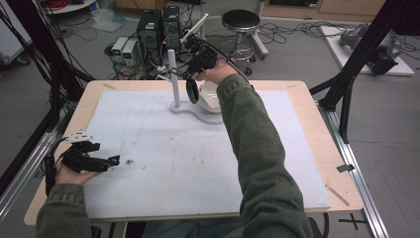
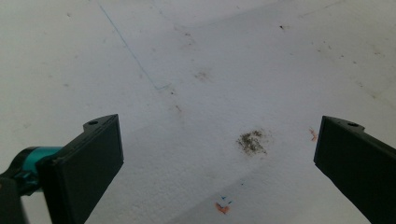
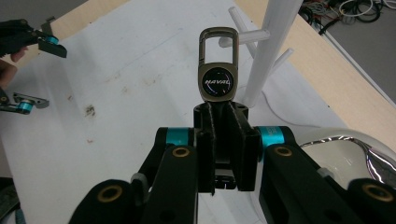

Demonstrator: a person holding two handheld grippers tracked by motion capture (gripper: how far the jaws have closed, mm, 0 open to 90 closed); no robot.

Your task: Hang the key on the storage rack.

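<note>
Right gripper (image 3: 219,135) clamped on keychain (image 3: 217,70), held at far bench by rack (image 3: 271,51), not yet hung; left gripper (image 2: 219,158) apart, idle near left, holding nothing

The person wore olive-green sleeves (image 1: 257,163). The right gripper (image 3: 219,140) was black, with teal collars and brass-coloured screws along its arms. The left gripper (image 1: 91,157) was black too, teal-tipped, with flat rectangular jaws and a grey plate on top.
</note>
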